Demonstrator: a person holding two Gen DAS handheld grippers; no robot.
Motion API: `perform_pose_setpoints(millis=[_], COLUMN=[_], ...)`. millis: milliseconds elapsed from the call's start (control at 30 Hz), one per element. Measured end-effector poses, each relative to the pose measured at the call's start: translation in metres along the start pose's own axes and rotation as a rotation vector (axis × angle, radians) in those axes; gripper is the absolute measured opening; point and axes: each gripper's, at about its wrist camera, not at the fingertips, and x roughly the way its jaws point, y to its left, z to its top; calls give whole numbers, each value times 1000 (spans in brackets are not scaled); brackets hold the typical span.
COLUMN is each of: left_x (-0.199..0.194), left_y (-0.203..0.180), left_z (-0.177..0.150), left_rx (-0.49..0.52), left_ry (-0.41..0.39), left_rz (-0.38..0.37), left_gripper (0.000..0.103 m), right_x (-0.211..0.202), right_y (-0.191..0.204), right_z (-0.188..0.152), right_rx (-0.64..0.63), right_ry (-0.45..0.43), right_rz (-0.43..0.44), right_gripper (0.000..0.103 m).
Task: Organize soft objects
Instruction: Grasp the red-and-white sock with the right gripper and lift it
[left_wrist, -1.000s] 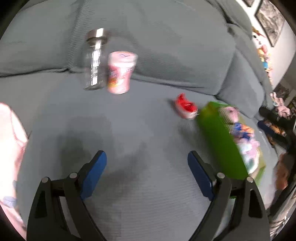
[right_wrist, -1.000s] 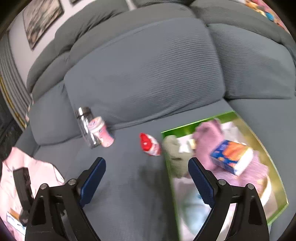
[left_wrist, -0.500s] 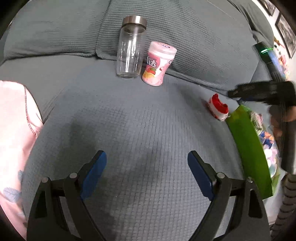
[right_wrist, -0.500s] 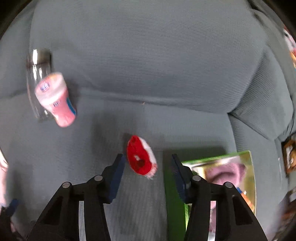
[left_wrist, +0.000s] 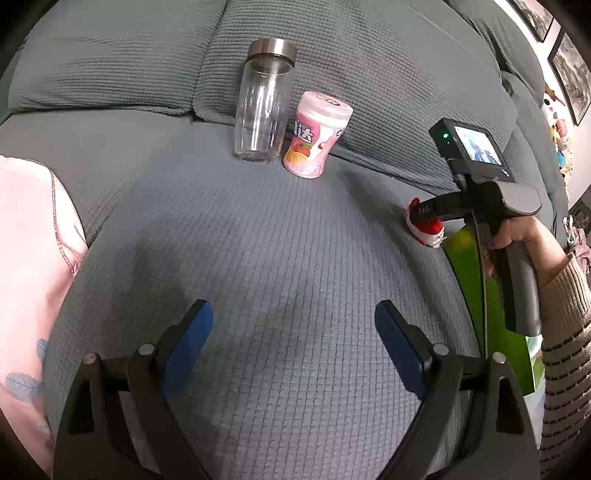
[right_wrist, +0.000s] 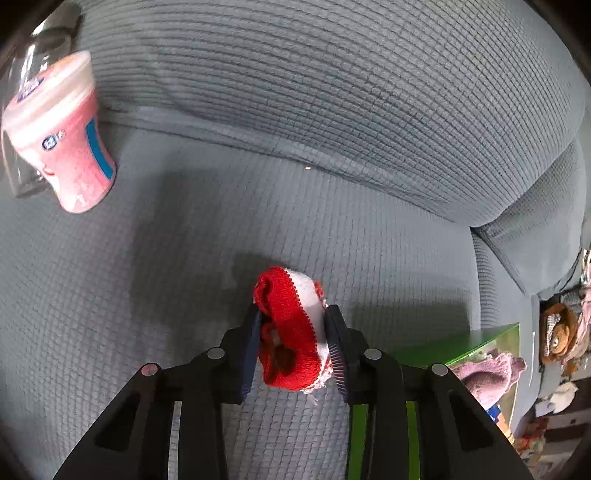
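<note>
A small red and white knitted piece lies on the grey sofa seat, just left of a green box that holds other soft items. My right gripper points down at it, its jaws closing with the knitted piece between them and both blue pads against its sides. The left wrist view shows the same piece under that gripper, held by a hand in a knitted sleeve. My left gripper hangs open over bare seat fabric, holding nothing.
A glass jar with a metal lid and a pink plastic canister stand side by side against the back cushion. A pink cloth lies at the left edge. The green box borders the seat on the right.
My right gripper has dropped down over the red and white piece and its jaws have narrowed from wide open onto it. The left gripper shifted a little and stayed open.
</note>
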Motion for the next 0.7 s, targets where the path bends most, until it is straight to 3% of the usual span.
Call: perform_pose_setpoints(millis=[133, 300, 433, 533, 700], left_x=[-5, -7, -6, -7, -10], left_y=[2, 4, 3, 3, 10], left_z=[0, 1, 1, 2, 3], left_rx=[-5, -9, -8, -5, -36], left_ry=[-7, -13, -7, -3, 0], left_rz=[-9, -6, -19, -14, -36], left_gripper=[89, 89, 89, 89, 89], right_x=[-15, -55, -85, -94, -75], right_y=[4, 6, 6, 7, 26], right_z=[-8, -35, -73, -110, -158], right_rx=[26, 11, 30, 95, 142], right_ry=[-32, -106, -145, -105, -12], right_rz=[29, 179, 401, 683, 847], right_gripper=[24, 24, 24, 24, 24])
